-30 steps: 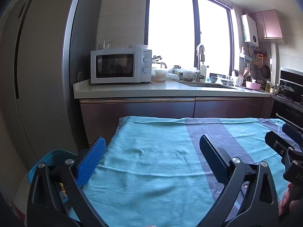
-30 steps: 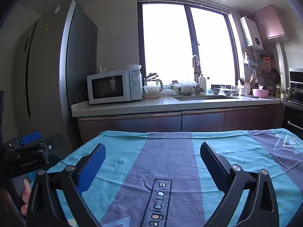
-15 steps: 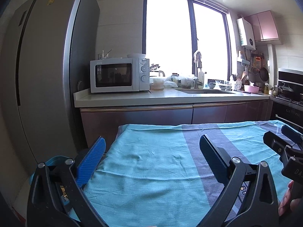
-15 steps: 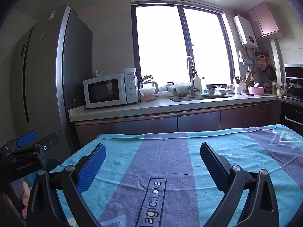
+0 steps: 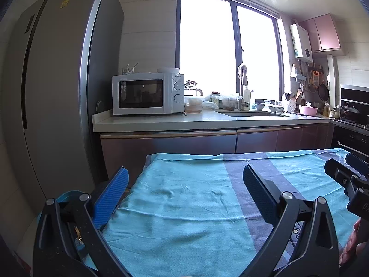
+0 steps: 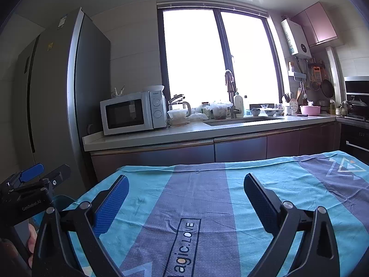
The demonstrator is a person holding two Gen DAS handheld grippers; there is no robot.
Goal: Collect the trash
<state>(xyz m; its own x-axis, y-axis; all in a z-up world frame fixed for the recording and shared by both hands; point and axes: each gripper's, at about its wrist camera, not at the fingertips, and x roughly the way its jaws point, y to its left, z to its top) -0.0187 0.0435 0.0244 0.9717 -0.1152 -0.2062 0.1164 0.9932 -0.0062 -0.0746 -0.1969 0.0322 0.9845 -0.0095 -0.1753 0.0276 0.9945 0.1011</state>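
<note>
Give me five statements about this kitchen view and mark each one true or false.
1. Both grippers, left and right, are open and hold nothing. True.
2. The microwave stands beside the refrigerator. True.
3. Trash lies on the cloth between the right gripper's fingers. False: only bare cloth shows there.
4. The microwave door hangs open. False: it is shut.
5. A pink bowl sits on the counter. True.

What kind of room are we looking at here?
Almost certainly a home kitchen: a white microwave oven stands on a pale stone counter, a tall grey refrigerator rises at the left, and a sink with a metal tap sits under the window.
</note>
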